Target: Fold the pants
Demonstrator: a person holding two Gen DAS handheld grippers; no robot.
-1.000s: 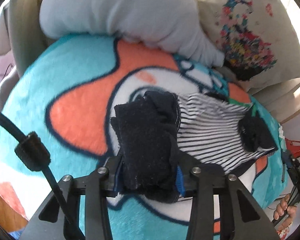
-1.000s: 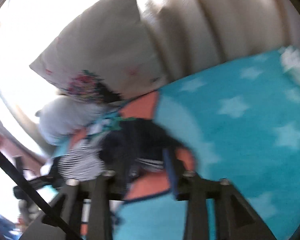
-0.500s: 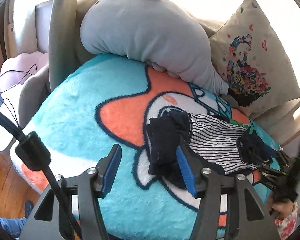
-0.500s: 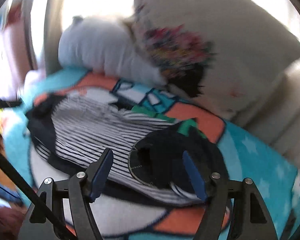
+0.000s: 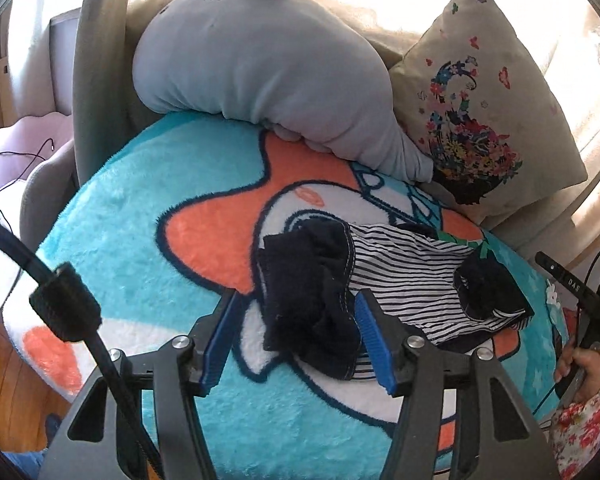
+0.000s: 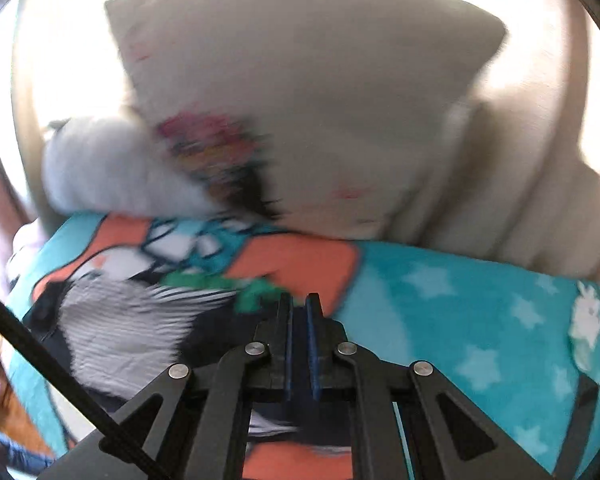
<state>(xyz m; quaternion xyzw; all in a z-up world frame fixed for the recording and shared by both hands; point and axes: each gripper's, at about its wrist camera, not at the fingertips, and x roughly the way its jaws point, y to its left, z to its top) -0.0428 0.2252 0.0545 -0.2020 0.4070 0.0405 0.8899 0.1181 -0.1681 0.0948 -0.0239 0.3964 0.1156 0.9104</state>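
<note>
Striped pants lying on a cartoon blanket

The pants [image 5: 396, 280], navy at both ends, lie folded on the blanket [image 5: 140, 208], below the grey plush [image 5: 260, 68] and pillow [image 5: 488, 92]. The left gripper [image 5: 296, 340] is opening, its pads clear of the cloth; the right gripper [image 6: 298, 320] is pressed together on nothing.

The left hand-held gripper [image 5: 296, 340] hangs above the striped pants [image 5: 384, 276], jaws opening, pads clear of the dark cuff; the pants lie folded on a cartoon blanket [image 5: 148, 216]; a grey shark plush [image 5: 260, 64] and floral cushion [image 5: 484, 96] sit behind.
</note>
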